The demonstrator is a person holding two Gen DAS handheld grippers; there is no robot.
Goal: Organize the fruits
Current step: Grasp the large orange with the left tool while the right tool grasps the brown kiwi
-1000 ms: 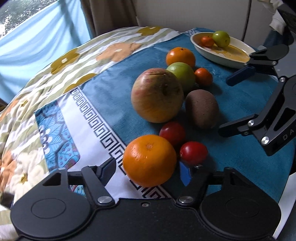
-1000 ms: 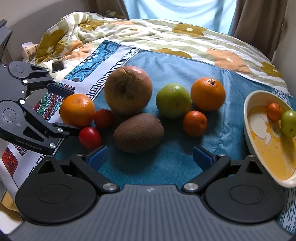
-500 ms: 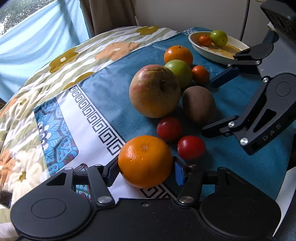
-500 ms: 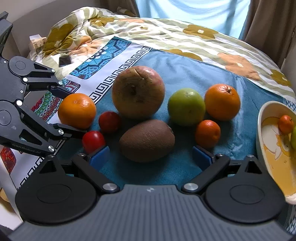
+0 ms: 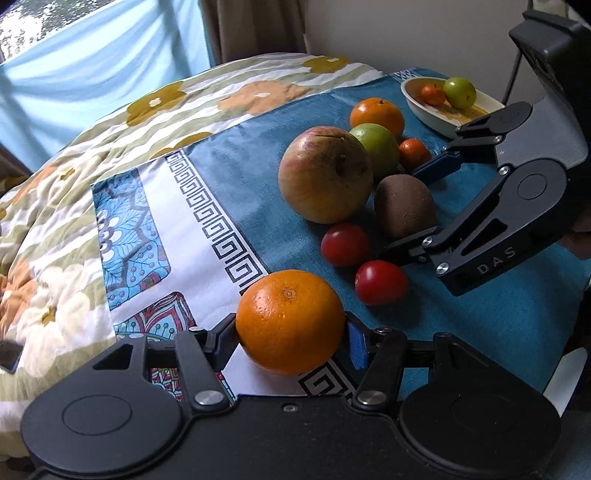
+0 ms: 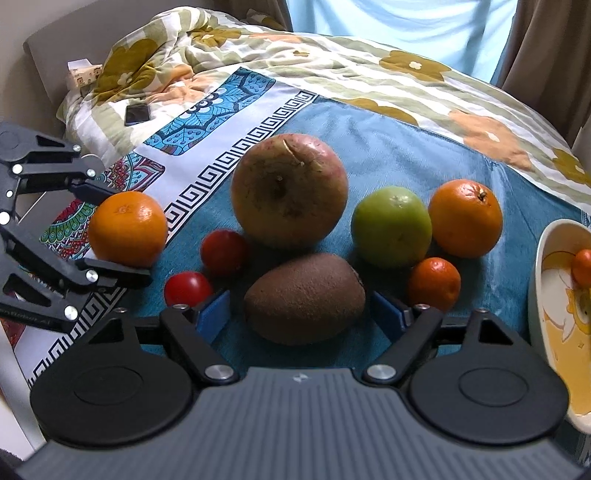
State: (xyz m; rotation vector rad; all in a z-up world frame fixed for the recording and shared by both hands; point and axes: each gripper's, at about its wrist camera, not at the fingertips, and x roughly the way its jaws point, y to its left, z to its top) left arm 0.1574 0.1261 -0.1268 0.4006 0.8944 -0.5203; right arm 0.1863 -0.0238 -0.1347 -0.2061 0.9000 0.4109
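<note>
Soft daylight through pale curtain [image 6: 388,22] ahead of right gripper [image 6: 299,314]. Faint shadows beneath fruit, mild glare on orange [image 5: 290,321]. Sharp centre, fisheye bending at edges.

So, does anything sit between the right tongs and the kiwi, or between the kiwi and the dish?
Nothing blocks the grasp: the right tongs already straddle the kiwi, jaws closing but pads not yet touching. Toward the dish, the small tangerine lies on the cloth in between, so a lifted carry looks safer than a slide.
</note>
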